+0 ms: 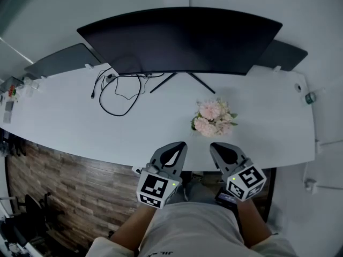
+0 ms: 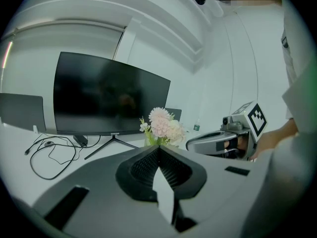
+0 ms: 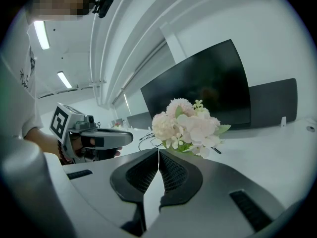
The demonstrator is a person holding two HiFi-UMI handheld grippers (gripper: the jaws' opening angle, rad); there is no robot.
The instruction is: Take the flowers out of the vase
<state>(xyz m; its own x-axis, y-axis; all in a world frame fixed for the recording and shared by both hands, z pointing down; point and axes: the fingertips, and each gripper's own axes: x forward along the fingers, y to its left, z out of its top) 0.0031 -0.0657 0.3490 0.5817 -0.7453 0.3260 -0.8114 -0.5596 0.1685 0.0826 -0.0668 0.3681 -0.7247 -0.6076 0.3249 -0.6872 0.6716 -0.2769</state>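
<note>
A bunch of pale pink flowers [image 1: 213, 118] with green leaves stands on the white desk [image 1: 69, 122], in front of the dark monitor. The vase under them is hidden by the blooms. My left gripper [image 1: 181, 145] is shut and empty at the desk's near edge, left of the flowers. My right gripper [image 1: 214, 146] is shut and empty too, just short of the flowers. In the left gripper view the flowers [image 2: 162, 127] rise beyond the closed jaw tips [image 2: 159, 148], with the right gripper [image 2: 190, 144] alongside. In the right gripper view the flowers [image 3: 187, 127] fill the space just past the tips [image 3: 158, 150].
A wide curved monitor [image 1: 182, 39] on a thin stand sits at the back of the desk. Black cables [image 1: 119, 92] loop at its left. Dark panels [image 1: 61, 61] stand behind at both sides. A small bottle [image 1: 310, 97] sits at the far right edge.
</note>
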